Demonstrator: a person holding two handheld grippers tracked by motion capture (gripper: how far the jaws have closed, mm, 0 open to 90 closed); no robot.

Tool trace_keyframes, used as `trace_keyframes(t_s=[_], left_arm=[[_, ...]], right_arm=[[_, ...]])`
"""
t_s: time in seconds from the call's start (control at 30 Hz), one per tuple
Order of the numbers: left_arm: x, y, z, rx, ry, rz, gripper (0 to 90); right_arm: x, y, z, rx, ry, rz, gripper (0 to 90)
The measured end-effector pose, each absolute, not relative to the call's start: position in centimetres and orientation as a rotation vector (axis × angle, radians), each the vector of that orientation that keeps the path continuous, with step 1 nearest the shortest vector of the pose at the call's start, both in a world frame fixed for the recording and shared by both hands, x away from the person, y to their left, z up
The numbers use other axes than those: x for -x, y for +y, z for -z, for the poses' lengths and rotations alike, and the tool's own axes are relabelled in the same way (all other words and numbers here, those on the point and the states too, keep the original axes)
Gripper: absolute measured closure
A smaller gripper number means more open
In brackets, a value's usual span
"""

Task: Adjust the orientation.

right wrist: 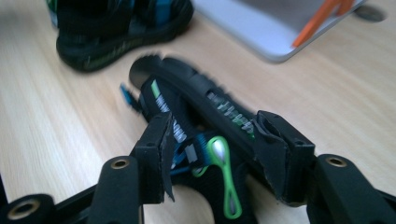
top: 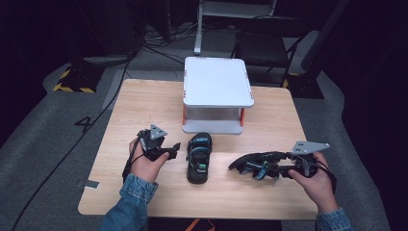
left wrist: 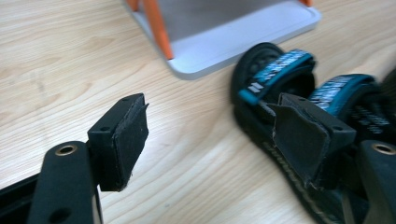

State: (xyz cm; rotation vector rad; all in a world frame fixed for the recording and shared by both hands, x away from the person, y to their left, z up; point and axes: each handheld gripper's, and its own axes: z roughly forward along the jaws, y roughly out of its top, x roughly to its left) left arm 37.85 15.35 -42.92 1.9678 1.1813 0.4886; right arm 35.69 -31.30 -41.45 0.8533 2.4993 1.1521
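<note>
A black sandal with blue straps (top: 199, 158) is lying flat near the centre of the worktop (top: 144, 101), its toe pointing toward 12 o'clock and sitting just short of the white two-tier stand (top: 217, 82). A second sandal (top: 255, 165) of the same kind is being held at 3 o'clock from the first, tipped on its side, with its toe end pointing toward 9 o'clock. The right tool (top: 281, 169) is clamping this second sandal; in the right gripper view the two jaws are pressing on either side of the second sandal (right wrist: 196, 116), with a green pull loop (right wrist: 224, 177) lying between them. The right hand (top: 315, 180) is gripping that tool at 4 o'clock on the worktop. The left tool (top: 174, 149) is sitting at 9 o'clock from the flat sandal, just beside it, held by the left hand (top: 146, 163). In the left gripper view its jaws are standing apart with nothing between them, bare wood showing in the gap, and the flat sandal (left wrist: 280, 74) is lying just past the far jaw. The stand is resting at 12 o'clock on the worktop, its orange posts (left wrist: 156, 28) joining the lower shelf to the top.
</note>
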Motion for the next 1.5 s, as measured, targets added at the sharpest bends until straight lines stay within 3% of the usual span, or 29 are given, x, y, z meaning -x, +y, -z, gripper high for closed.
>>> trace_keyframes(t_s=[0.2,0.3,0.4,0.43,0.5,0.87,1.33,1.5], left_arm=[[-37.9,16.2,43.1,-1.968,1.202,-0.496,26.7],[-37.8,16.4,43.4,-1.976,1.209,-0.480,26.7],[-37.8,16.7,43.7,-1.972,1.213,-0.431,26.6],[-37.8,16.7,43.7,-1.972,1.213,-0.431,26.6],[-37.6,16.8,43.6,-1.970,1.219,-0.442,26.6],[-36.8,18.3,44.1,-1.955,1.262,-0.479,25.6],[-34.7,20.2,44.8,-1.948,1.323,-0.490,25.7],[-34.5,20.3,45.0,-1.954,1.322,-0.488,25.7]], right_arm=[[-35.8,-30.1,42.3,-0.791,2.608,-1.050,49.4],[-35.9,-29.3,42.8,-0.747,2.700,-0.947,58.4],[-35.9,-29.3,42.6,-0.743,2.698,-0.894,78.3],[-35.9,-29.3,42.6,-0.743,2.698,-0.894,78.3],[-35.8,-29.6,42.2,-0.758,2.740,-0.940,87.1],[-36.6,-30.2,40.2,-0.800,2.419,-1.136,87.2],[-40.6,-26.9,42.9,-0.801,2.269,-1.107,84.6],[-41.3,-26.8,42.7,-0.804,2.219,-1.121,56.8]])
